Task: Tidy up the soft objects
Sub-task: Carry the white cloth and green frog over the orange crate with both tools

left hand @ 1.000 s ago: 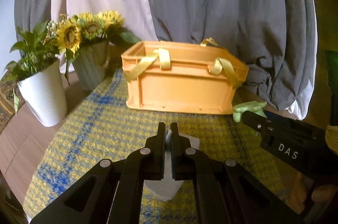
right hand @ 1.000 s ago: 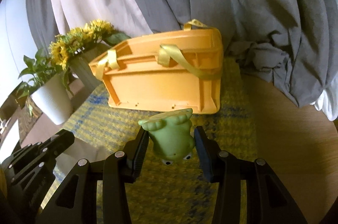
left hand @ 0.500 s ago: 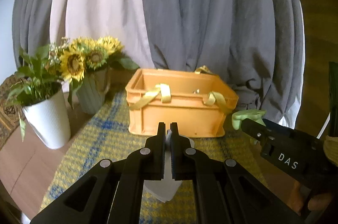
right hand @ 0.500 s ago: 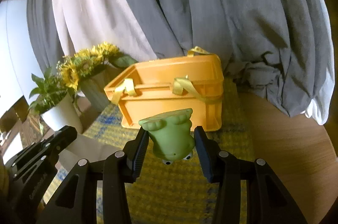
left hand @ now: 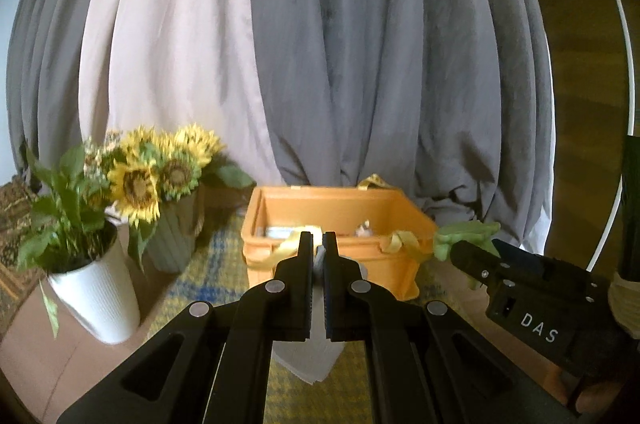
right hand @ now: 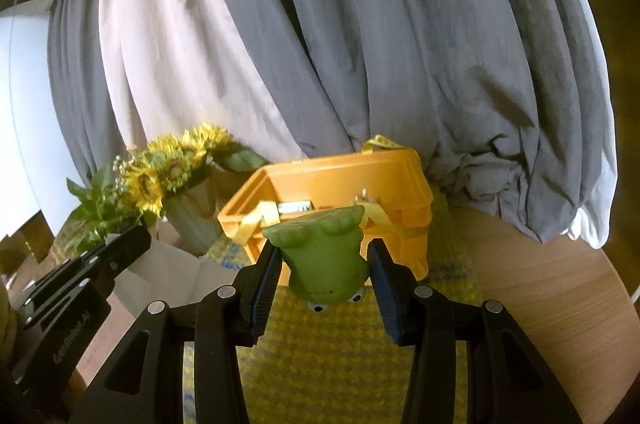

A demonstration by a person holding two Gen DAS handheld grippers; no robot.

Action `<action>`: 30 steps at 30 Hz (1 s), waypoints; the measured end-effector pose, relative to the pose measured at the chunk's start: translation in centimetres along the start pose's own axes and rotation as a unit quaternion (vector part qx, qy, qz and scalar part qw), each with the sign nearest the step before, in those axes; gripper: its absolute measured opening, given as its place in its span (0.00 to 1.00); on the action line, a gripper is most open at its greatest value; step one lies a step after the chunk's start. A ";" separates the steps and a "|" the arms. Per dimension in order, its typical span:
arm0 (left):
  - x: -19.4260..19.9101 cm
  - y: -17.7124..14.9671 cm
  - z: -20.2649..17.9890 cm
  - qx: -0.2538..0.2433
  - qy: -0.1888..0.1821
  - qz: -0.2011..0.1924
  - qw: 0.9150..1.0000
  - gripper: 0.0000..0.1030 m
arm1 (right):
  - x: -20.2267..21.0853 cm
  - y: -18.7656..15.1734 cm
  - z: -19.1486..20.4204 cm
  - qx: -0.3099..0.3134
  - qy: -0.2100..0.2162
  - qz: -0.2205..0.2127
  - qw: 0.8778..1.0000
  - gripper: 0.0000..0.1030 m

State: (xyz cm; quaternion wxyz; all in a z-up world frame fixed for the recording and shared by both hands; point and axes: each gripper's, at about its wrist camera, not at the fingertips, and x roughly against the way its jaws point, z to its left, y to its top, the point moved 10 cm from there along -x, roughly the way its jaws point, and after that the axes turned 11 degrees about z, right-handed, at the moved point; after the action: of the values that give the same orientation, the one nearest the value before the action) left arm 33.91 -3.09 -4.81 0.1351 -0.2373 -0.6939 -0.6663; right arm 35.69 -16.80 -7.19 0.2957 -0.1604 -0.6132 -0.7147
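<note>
My left gripper [left hand: 318,244] is shut on a white folded cloth [left hand: 308,360] that hangs below its fingers, just short of the orange crate [left hand: 344,264]. My right gripper [right hand: 323,252] is shut on a green frog toy [right hand: 324,264], held upside down with its eyes toward me, in front of the same orange crate [right hand: 404,176]. The crate has yellow ribbon handles [right hand: 256,218] and some small items inside. In the left wrist view the right gripper [left hand: 460,248] shows at the right with the frog toy [left hand: 464,230]. In the right wrist view the left gripper's body shows at the left, with the cloth [right hand: 176,272] beside it.
A sunflower bunch in a grey ribbed vase [left hand: 172,244] and a leafy plant in a white pot [left hand: 96,292] stand left of the crate. A yellow-and-blue woven mat [right hand: 328,364] covers the wooden table [right hand: 540,288]. Grey and white curtains [left hand: 320,64] hang close behind.
Both grippers have risen and tilted up with their loads: the crate sits lower in both views and its inside now shows. Both grips are unchanged.
</note>
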 end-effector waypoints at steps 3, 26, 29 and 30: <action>0.1 1.0 0.5 -0.006 -0.004 -0.012 1.000 0.06 | 0.2 0.8 0.5 -0.002 -0.004 -0.011 1.000 0.44; -1.2 8.5 0.8 -0.040 -0.027 -0.087 0.995 0.06 | -0.5 7.0 1.2 -0.001 -0.030 -0.072 0.997 0.44; -1.5 9.7 0.8 -0.041 -0.028 -0.101 0.994 0.06 | -0.6 8.0 1.1 -0.002 -0.031 -0.084 0.996 0.44; -1.6 9.9 0.8 -0.041 -0.030 -0.103 0.993 0.06 | -0.7 8.3 1.0 -0.003 -0.031 -0.085 0.996 0.44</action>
State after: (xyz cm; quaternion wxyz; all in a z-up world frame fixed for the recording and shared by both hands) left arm 40.42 -2.52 2.87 0.0353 -0.1900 -0.6902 -0.6973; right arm 41.19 -16.26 -0.90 0.2140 -0.1303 -0.6312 -0.7341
